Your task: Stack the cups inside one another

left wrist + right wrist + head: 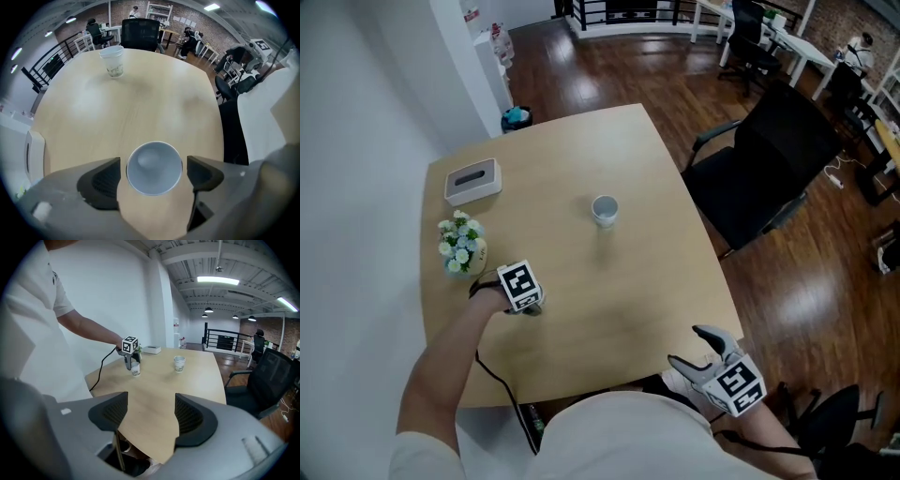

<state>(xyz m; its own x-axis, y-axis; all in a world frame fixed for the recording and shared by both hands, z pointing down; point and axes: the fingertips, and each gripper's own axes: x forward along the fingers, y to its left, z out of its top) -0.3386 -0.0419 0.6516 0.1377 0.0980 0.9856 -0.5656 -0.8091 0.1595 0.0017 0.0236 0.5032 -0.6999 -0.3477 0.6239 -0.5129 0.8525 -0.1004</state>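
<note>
No lettering, label or number is legible anywhere.

1 white cup [604,208] stands upright near the middle of the pale wooden table [637,281]. Left of the cup and slightly farther away lies a grey tissue box [472,181]. A small pot of white flowers [461,244] sits left of the cup, a little nearer the person. The left gripper [528,305] points down at the tabletop, left of the cup and nearer still. The right gripper [686,345] hangs at the near edge, right of the cup, its 2 jaws apart. A black office chair [769,169] stands right of the cup, off the table.
</note>
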